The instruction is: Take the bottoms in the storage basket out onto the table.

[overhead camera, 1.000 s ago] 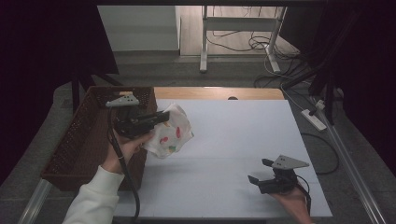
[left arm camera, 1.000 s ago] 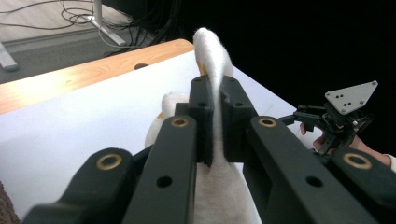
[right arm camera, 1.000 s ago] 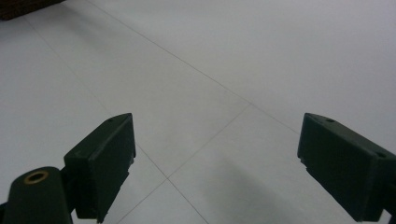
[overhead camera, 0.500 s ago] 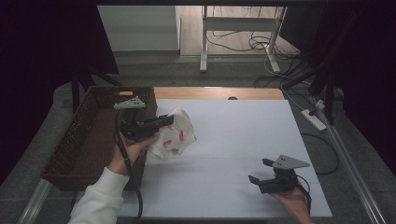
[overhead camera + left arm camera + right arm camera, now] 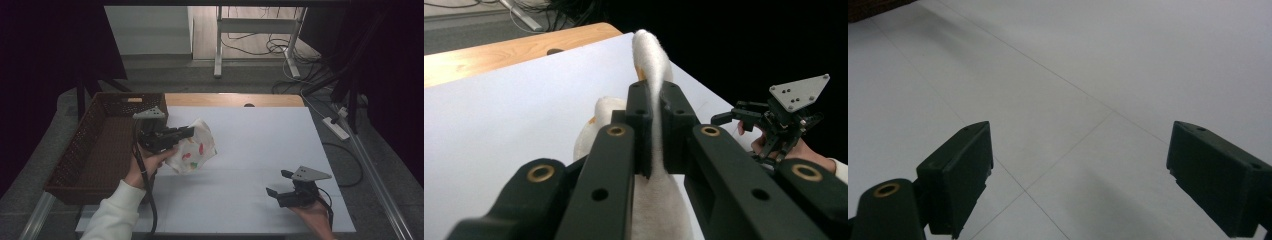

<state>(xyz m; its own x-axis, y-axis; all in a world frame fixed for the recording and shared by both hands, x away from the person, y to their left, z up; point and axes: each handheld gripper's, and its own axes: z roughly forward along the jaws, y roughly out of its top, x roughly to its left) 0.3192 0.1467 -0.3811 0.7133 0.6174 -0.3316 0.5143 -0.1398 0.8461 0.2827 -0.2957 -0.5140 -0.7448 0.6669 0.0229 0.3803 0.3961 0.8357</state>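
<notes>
Right gripper [image 5: 282, 186] sits lower right of the high view, nearest the bottom edge, in my right hand [image 5: 312, 212]. Its jaws are spread wide with nothing between them. In the right gripper view I see both black jaws [image 5: 1075, 180] far apart over bare white table [image 5: 1088, 75], faint seam lines running diagonally across the surface. It sits low over the table; I can't tell if it touches.

Left gripper [image 5: 189, 132] is left of centre in the high view, in my left hand [image 5: 147, 162], white sleeve [image 5: 117, 215] entering from the bottom left. Jaws are clamped on the cloth [image 5: 192, 148]: white fabric with small red, green and yellow marks, bunched, hanging from the jaw tips and to their right. The cloth sits over the left part of the white table [image 5: 260, 150], just right of the basket. Can't tell whether its lower edge rests on the surface.

In the left gripper view the cloth [image 5: 651, 60] is pinched as a thin white fold between the two jaw pads, rising above them and bulging below. The right gripper [image 5: 749, 117] shows at the right edge there, grey plate on top, well apart from the cloth.

Brown wicker basket [image 5: 80, 145] sits at the left of the high view, beside the table's left edge. Far side: wooden strip [image 5: 230, 99] along the table's top edge, then floor, a metal stand [image 5: 255, 30] and cables [image 5: 250, 47] at the upper centre.
</notes>
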